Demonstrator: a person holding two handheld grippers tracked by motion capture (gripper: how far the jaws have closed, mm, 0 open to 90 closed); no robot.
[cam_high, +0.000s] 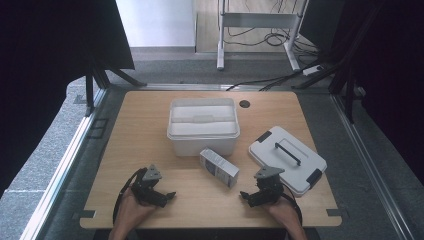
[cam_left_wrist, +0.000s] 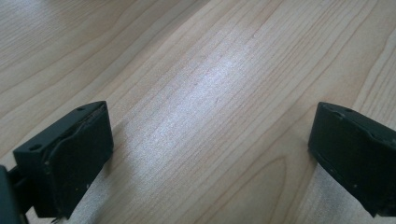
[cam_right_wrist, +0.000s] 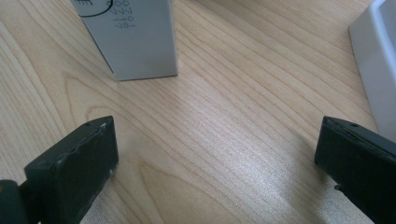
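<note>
Small grey-and-white cardboard carton (cam_high: 219, 167) lies flat just in front of the translucent white plastic bin (cam_high: 202, 125), long axis running diagonally towards your right gripper (cam_high: 257, 196), the nearer one. Both it and your left gripper (cam_high: 159, 196) rest with jaws spread wide, holding nothing. Your right gripper view shows the carton's end face straight ahead; your left gripper view shows bare wooden table (cam_left_wrist: 210, 93)

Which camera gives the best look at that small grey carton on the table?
The high view: the small grey carton lies whole between tub and lid. The right gripper view catches one end of it, cut off. The left gripper view faces bare table.
</note>
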